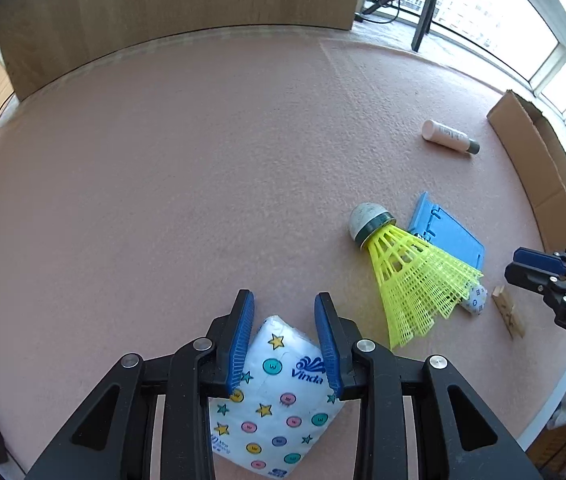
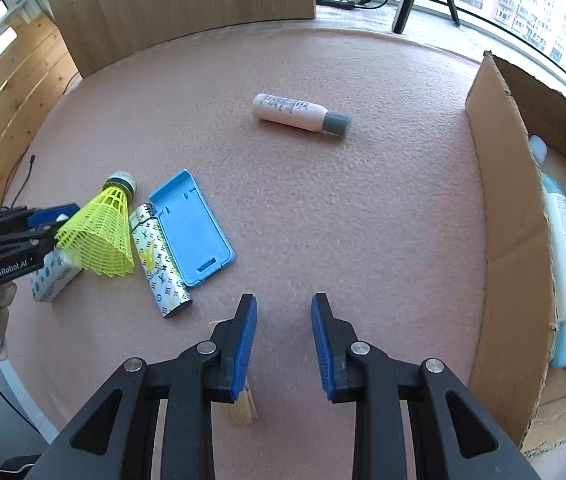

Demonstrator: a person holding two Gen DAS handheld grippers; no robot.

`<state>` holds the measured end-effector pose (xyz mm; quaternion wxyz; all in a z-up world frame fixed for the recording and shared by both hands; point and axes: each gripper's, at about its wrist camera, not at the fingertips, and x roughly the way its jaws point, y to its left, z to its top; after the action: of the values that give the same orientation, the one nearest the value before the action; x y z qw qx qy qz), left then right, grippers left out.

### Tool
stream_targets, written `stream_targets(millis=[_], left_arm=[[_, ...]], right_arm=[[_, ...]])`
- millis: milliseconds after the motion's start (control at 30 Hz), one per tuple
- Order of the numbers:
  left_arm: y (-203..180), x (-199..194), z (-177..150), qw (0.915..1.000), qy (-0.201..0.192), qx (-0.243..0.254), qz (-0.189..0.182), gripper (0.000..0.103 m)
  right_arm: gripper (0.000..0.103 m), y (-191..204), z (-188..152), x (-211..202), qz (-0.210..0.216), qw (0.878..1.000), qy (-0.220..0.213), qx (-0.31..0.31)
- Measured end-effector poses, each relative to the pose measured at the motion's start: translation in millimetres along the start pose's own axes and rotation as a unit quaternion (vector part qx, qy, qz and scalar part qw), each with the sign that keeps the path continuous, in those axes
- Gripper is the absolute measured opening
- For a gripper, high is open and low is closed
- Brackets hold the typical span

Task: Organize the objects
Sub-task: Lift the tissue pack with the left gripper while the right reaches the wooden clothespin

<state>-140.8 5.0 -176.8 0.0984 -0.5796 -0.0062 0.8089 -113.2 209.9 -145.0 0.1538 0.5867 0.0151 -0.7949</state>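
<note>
Looking down my left gripper (image 1: 285,312), I see the tissue pack (image 1: 279,400) between its blue pads, which are partly open; the pads seem to touch the pack's sides near their base, but I cannot tell whether they really grip it. The pack lies on the pink mat (image 1: 163,180). My right gripper (image 2: 284,314) is partly open with nothing between its fingers; a wooden clip (image 2: 243,408) lies on the mat under its left finger.

The shuttlecock (image 2: 101,232) lies just beside the tissue pack, skirt toward me, cork away. Beside it lies a patterned lighter (image 2: 161,262), and touching that a blue case (image 2: 191,226), flat and open side up. The pink bottle (image 2: 301,114) lies on its side, well apart from them. The cardboard box (image 2: 499,184) stands at the mat's right edge with bottles inside.
</note>
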Motion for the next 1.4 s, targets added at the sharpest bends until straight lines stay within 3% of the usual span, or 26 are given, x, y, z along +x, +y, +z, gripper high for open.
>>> stream_targets(millis=[200,267,433,667,867,1167,1400], left_arm=[[0,-22,-6,0.9998,-0.02,-0.006,-0.004,0.034],[2,-29,-10,0.9996,-0.027,-0.001,0.001,0.034],[7,-37,-14,0.9995,-0.029,-0.008,-0.007,0.034],[7,-43,-21,0.9994,-0.028,-0.009,-0.019,0.034],[3,-45,-29,0.9993,-0.023,-0.008,-0.029,0.034],[4,-50,-37,0.9992,-0.024,-0.014,-0.029,0.034],[-24,-52,-30,0.9979,-0.031,0.007,-0.057,0.034]], right_arm=[[0.024,22,10,-9,0.072,0.997,-0.011,0.0],[0.018,24,15,-4,0.09,0.996,-0.001,0.01],[0.015,24,18,9,0.116,0.992,0.022,0.035],[0.015,46,13,17,0.14,0.989,0.045,0.013],[0.015,49,16,23,0.136,0.99,0.041,0.017],[0.016,39,24,24,0.094,0.995,0.014,0.039],[0.018,33,21,12,0.111,0.993,0.009,0.043]])
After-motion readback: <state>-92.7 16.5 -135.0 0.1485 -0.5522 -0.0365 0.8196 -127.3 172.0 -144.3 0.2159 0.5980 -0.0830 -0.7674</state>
